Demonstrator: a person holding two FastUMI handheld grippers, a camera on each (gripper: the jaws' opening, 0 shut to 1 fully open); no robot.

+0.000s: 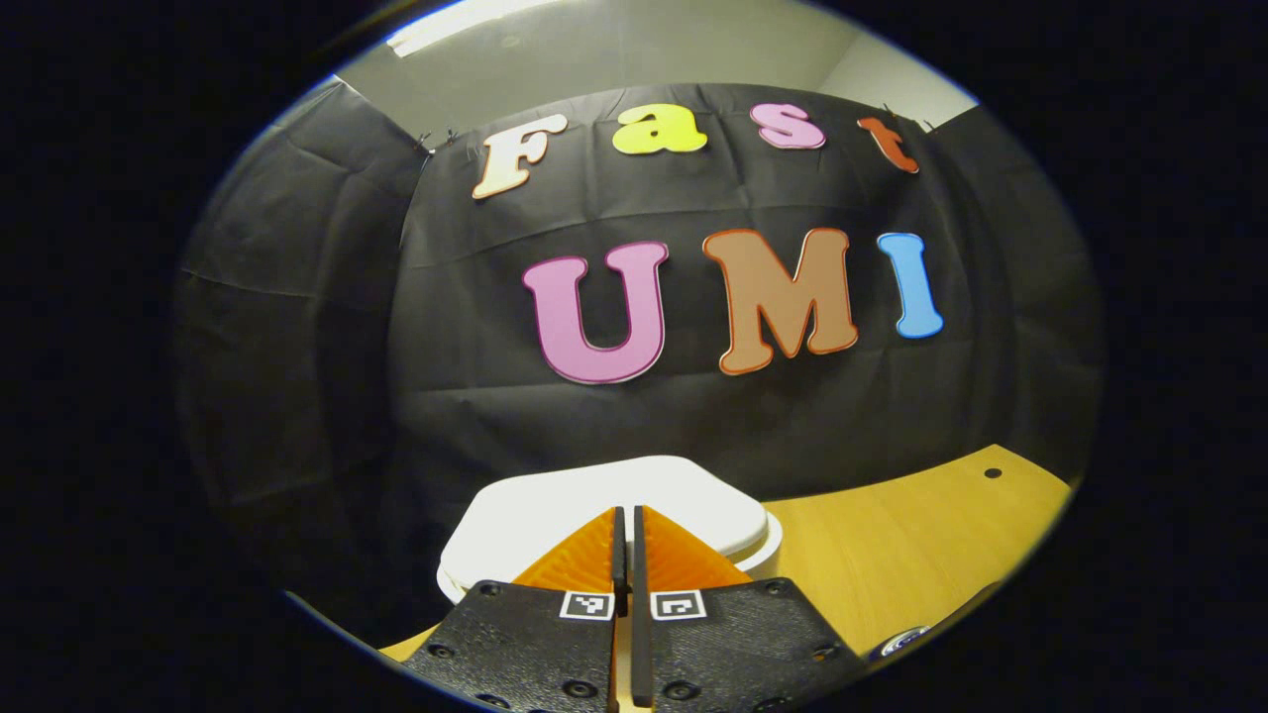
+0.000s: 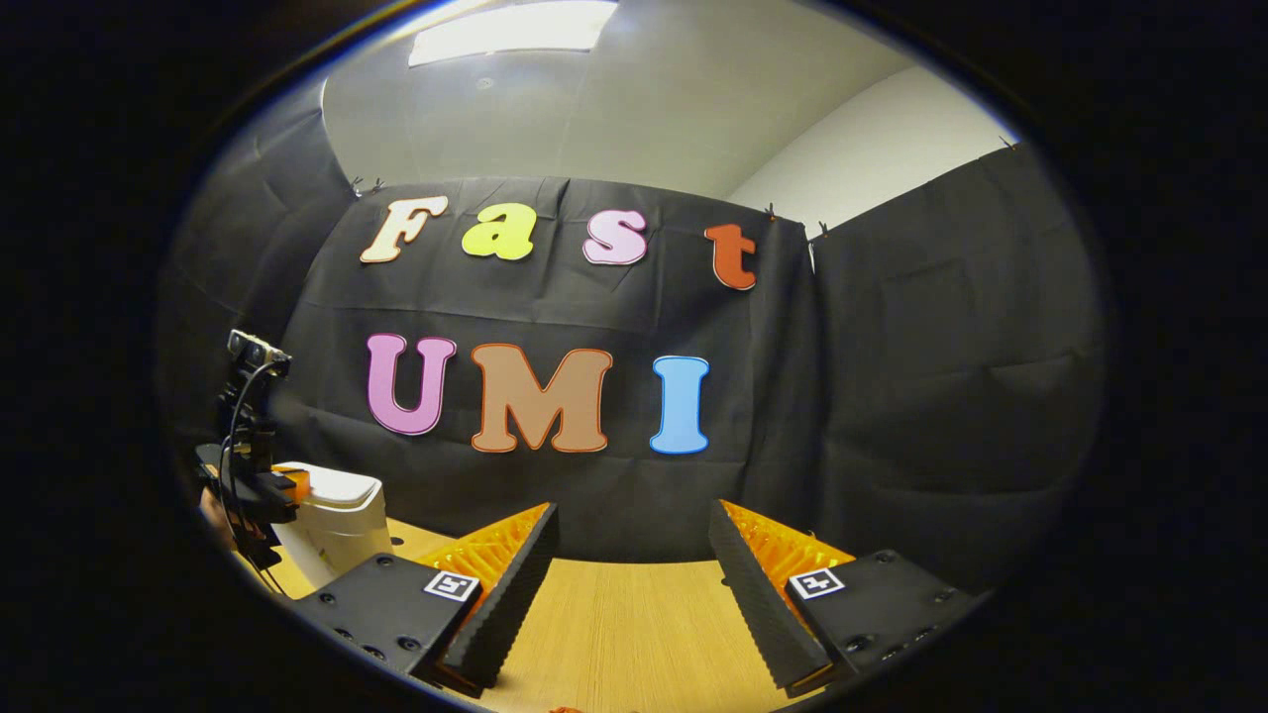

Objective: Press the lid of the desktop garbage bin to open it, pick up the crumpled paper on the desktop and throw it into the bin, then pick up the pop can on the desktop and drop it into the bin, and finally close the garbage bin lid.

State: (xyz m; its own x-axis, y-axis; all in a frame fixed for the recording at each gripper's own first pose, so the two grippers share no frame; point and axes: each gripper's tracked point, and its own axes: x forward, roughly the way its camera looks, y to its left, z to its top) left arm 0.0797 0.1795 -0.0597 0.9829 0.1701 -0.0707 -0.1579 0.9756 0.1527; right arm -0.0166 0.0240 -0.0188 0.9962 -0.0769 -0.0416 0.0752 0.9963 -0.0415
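With its fingers pressed together and holding nothing, my left tool sits over the white bin lid at the tabletop's left end. Rigid, smooth plastic, I judge: push its top squarely. My right tool gapes wide, empty.

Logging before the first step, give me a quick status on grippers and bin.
Left gripper jaws shut, over the white plastic desktop bin's lid. Right gripper jaws open, empty, above the light wooden table. Lid closed. Nothing blocking.
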